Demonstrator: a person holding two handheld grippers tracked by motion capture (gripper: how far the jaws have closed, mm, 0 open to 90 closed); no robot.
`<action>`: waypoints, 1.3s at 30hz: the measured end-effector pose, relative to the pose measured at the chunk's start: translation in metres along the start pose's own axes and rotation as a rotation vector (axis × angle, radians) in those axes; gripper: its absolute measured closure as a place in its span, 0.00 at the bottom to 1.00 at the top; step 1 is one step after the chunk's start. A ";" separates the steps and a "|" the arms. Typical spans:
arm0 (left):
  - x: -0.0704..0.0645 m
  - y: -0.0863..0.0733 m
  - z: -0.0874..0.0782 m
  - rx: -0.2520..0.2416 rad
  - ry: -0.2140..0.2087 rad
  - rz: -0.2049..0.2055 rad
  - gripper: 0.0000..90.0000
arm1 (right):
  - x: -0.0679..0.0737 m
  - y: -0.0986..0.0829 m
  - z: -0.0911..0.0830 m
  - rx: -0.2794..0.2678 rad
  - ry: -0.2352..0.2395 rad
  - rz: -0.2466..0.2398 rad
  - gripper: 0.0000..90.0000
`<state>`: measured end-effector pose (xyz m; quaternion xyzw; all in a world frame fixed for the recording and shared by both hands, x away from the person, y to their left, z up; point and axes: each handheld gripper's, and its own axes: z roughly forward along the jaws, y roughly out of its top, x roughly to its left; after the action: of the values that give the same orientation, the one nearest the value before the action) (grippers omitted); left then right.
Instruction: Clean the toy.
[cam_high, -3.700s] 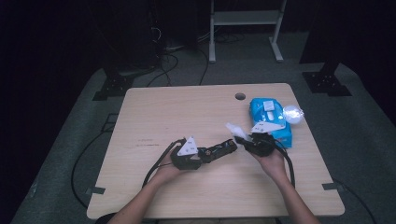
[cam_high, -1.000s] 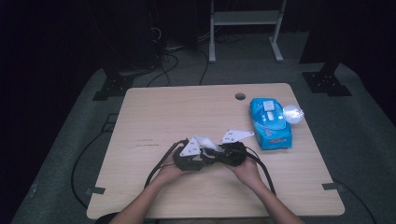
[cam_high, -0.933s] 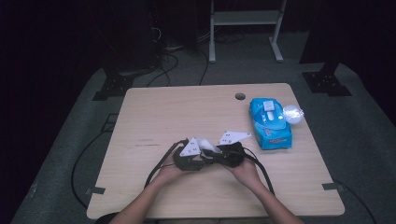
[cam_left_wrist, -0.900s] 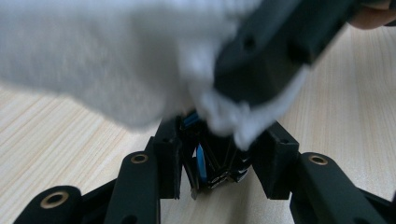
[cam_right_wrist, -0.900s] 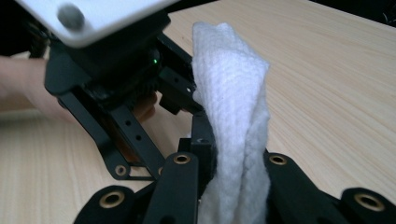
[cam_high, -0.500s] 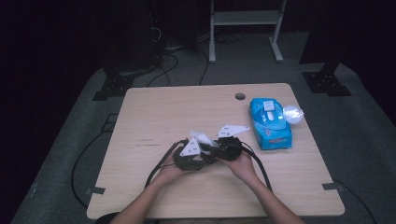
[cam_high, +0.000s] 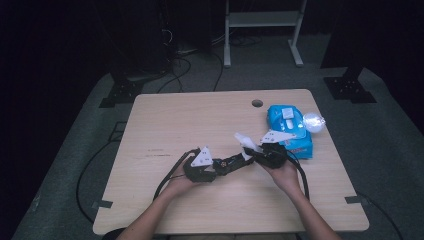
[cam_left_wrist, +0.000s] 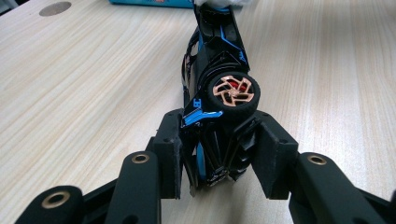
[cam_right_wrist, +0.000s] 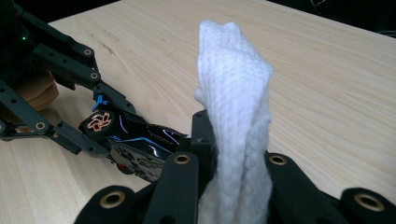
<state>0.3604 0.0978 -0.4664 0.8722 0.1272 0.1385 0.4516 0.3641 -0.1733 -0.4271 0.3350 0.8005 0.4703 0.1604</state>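
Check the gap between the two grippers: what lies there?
A black toy car spans it, held by the left gripper, with the right gripper pressing a white wipe to its far end, in the high view.

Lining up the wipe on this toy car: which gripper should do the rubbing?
Right. The right gripper is shut on the white wipe, next to the toy car. The left gripper is clamped on the car's end, so it likely best keeps steadying it.

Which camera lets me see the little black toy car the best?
The left gripper view: the toy car lies close up between its jaws, copper wheel clear. The right gripper view shows its side beyond the white wipe; the high view shows it tiny.
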 end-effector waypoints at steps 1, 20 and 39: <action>0.000 0.000 0.000 0.001 -0.001 0.000 0.64 | 0.000 0.000 0.000 0.000 0.000 0.000 0.90; 0.009 -0.003 -0.009 0.022 -0.005 -0.008 0.62 | -0.018 -0.009 -0.006 -0.018 0.027 0.088 0.90; 0.011 0.010 0.010 0.064 -0.011 -0.053 0.61 | -0.017 -0.008 -0.012 -0.046 0.055 0.083 0.90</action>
<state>0.3753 0.0886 -0.4627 0.8832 0.1521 0.1174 0.4278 0.3663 -0.1952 -0.4287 0.3513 0.7788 0.5040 0.1264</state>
